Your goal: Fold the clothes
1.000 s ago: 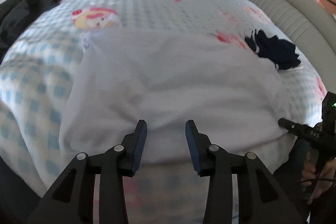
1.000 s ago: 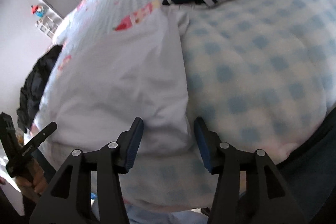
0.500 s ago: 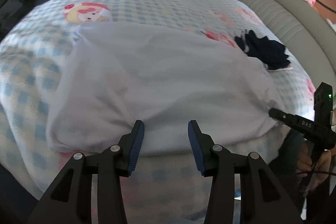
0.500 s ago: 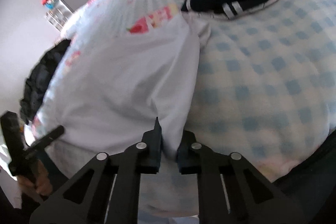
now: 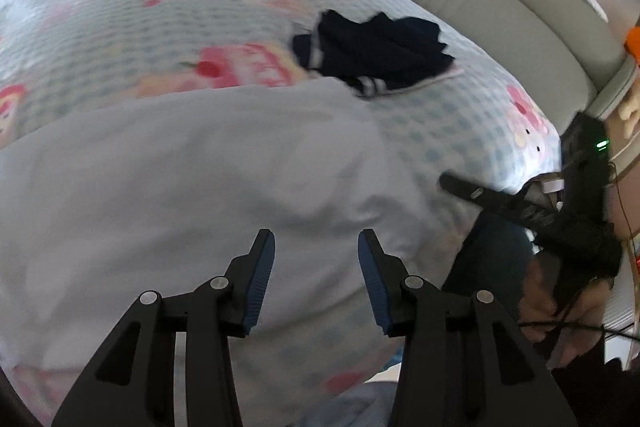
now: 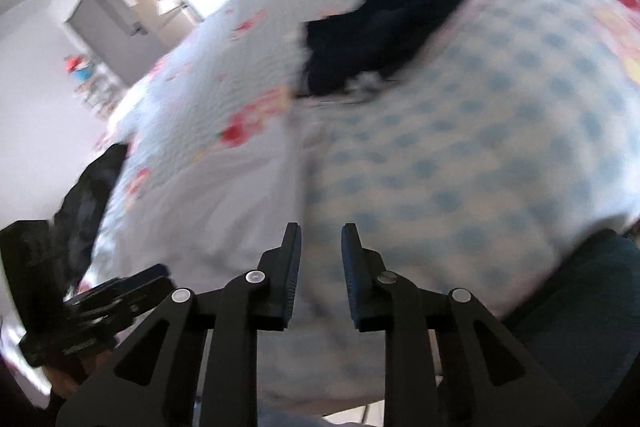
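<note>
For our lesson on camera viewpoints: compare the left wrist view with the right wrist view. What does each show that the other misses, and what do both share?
Only the left wrist view shows the grey padded headboard and the left tongs, open over the white garment.

Only the right wrist view shows the grey door and the right tongs, their jaws opening with nothing between them.

Both show the checked bedspread, the white garment and the dark navy garment.

A white garment (image 5: 180,179) lies spread flat across the bed; a crumpled navy garment (image 5: 376,55) sits just beyond it.

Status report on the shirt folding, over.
Left gripper open above white shirt. Right gripper opening, nothing between. Dark clothes beyond, clear.
</note>
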The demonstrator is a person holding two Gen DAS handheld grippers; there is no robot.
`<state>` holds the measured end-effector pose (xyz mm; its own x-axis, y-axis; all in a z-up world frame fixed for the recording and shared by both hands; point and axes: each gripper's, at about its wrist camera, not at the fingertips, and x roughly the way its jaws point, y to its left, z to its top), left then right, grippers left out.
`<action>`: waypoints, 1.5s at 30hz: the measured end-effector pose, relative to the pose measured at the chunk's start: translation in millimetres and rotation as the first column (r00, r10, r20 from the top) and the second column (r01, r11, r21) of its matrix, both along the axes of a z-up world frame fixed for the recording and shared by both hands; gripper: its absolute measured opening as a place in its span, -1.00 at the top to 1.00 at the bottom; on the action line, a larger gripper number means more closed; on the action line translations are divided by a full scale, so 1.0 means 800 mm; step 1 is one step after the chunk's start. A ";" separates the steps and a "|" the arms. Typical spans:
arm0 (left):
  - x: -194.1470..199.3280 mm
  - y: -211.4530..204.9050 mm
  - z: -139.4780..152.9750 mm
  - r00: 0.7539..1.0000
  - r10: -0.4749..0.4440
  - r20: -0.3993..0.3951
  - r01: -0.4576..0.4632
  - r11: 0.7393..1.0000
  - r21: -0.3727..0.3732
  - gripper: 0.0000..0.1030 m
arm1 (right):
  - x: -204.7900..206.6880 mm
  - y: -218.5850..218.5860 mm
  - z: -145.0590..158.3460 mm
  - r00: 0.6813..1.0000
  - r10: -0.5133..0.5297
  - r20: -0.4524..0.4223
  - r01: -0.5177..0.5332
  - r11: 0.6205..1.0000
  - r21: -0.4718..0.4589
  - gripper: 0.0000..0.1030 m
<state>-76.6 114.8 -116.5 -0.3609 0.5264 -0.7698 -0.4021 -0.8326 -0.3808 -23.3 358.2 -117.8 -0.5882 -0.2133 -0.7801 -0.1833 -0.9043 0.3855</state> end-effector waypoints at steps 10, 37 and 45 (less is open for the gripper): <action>-0.031 0.054 -0.008 0.997 0.028 0.067 -0.029 0.999 0.014 0.12 | -0.013 0.011 -0.040 0.998 0.043 0.039 -0.038 0.993 -0.110 0.58; -0.046 -0.008 0.004 0.986 0.133 0.101 -0.149 0.975 0.167 0.86 | -0.049 -0.030 -0.033 0.987 0.150 0.058 -0.141 0.980 -0.139 0.60; -0.025 -0.109 0.016 0.961 0.265 0.073 -0.275 0.938 0.213 0.89 | -0.102 -0.120 -0.037 0.950 0.302 0.080 -0.289 0.947 -0.144 0.59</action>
<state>-96.4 27.7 -103.8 -0.4825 0.5709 -0.6643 -0.1531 -0.8017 -0.5778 -105.0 261.9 -147.3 -0.4042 -0.4682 -0.7858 0.0411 -0.8675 0.4957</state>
